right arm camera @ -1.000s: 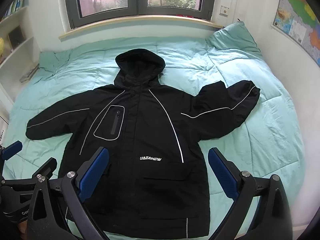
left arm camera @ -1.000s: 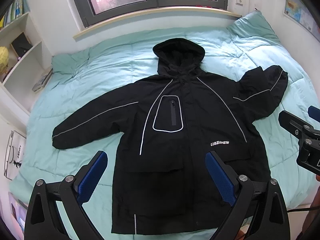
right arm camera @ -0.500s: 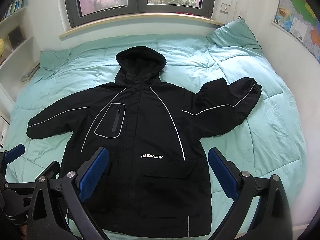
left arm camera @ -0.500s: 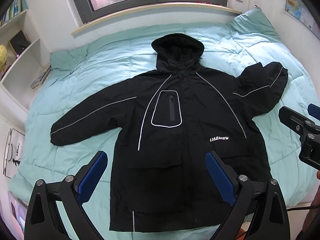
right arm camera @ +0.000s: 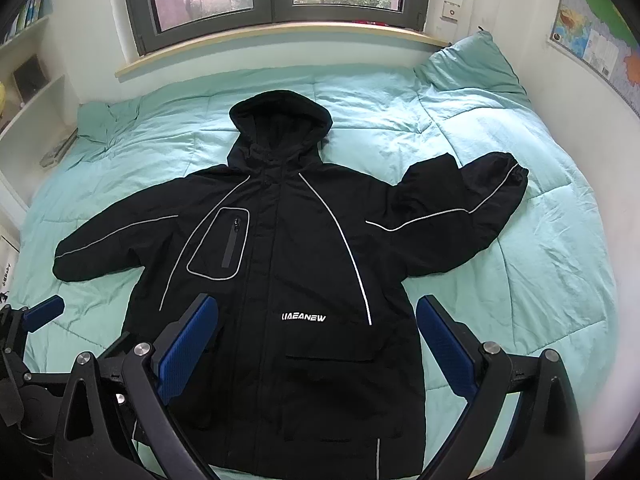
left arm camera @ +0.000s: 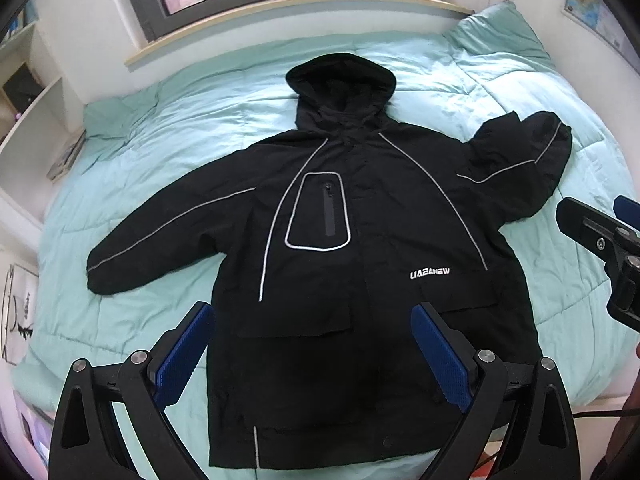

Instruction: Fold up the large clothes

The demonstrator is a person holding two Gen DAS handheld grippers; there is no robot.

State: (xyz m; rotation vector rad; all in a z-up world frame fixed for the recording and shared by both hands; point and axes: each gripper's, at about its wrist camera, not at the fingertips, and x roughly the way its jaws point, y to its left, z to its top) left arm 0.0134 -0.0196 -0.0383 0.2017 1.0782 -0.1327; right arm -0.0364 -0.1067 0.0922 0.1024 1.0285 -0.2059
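Note:
A large black hooded jacket (left arm camera: 340, 264) (right arm camera: 296, 280) with grey reflective piping lies face up and spread flat on a teal quilt, hood toward the window. Its left sleeve stretches out straight; its right sleeve (right arm camera: 464, 208) is bent back on itself. My left gripper (left arm camera: 314, 354) hovers open above the jacket's lower front, holding nothing. My right gripper (right arm camera: 316, 350) is open too, above the hem area on the jacket's right half. Each gripper shows at the edge of the other's view.
The teal quilt (right arm camera: 540, 280) covers the whole bed, with a pillow (right arm camera: 472, 64) at the far right corner. A window and wooden sill (right arm camera: 280, 44) run along the head. White shelves (left arm camera: 32, 120) stand left; a wall map (right arm camera: 592, 40) hangs right.
Both grippers have drawn slightly up and back, so the jacket sits a little higher in the frames and its hem shows more fully. The jacket itself has not moved.

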